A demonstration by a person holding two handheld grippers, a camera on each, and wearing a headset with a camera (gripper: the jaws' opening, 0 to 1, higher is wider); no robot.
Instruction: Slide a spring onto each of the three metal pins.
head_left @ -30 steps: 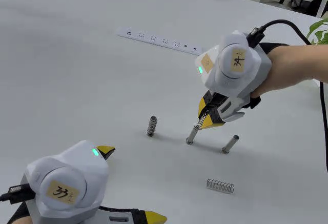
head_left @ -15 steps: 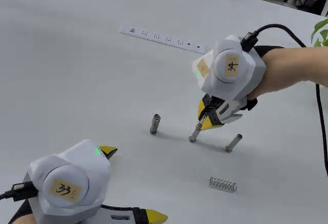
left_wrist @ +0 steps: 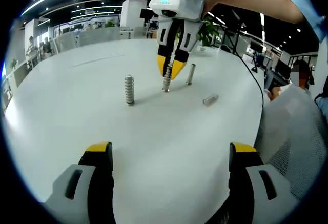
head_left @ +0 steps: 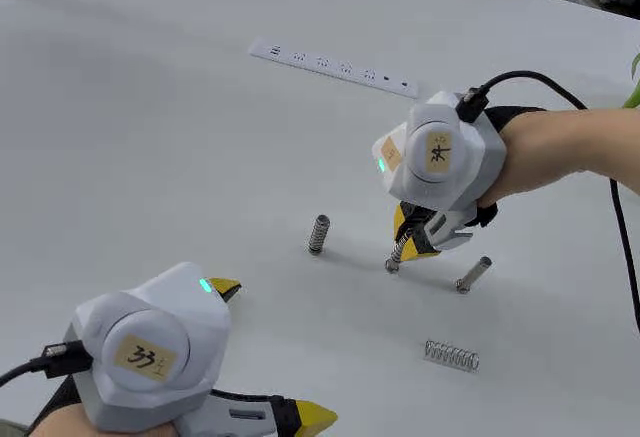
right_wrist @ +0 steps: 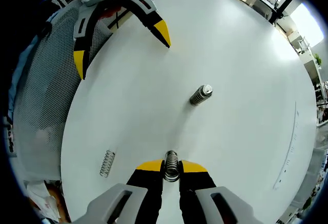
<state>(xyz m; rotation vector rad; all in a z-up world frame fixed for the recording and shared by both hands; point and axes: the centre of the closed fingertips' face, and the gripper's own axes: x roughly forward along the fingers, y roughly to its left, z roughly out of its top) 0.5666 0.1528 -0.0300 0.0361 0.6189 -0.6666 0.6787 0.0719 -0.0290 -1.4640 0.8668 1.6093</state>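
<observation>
Three metal pins stand on the white table (head_left: pixel 150 137). A spring sits on the left pin (head_left: pixel 319 234) (left_wrist: pixel 129 89) (right_wrist: pixel 201 94). My right gripper (head_left: pixel 415 244) (left_wrist: pixel 171 69) (right_wrist: pixel 171 168) is shut on a second spring (right_wrist: pixel 171 163), which is low over the middle pin (head_left: pixel 394 260) (left_wrist: pixel 166 82). The right pin (head_left: pixel 473 274) (left_wrist: pixel 190 74) is bare and leans a little. A third spring (head_left: pixel 451 355) (left_wrist: pixel 210 100) (right_wrist: pixel 106 162) lies loose on the table in front of the pins. My left gripper (head_left: pixel 270 352) (left_wrist: pixel 169 152) (right_wrist: pixel 120 47) is open and holds nothing, well short of the pins.
A white power strip (head_left: pixel 335 67) lies across the far side of the table. A black cable (head_left: pixel 625 257) trails from the right gripper along the right side. The room behind holds chairs, desks and a seated person (left_wrist: pixel 302 80).
The right gripper has come down with its spring, so the spring now sits lower over the middle pin. The left gripper has stayed put; the head camera has shifted a little.
</observation>
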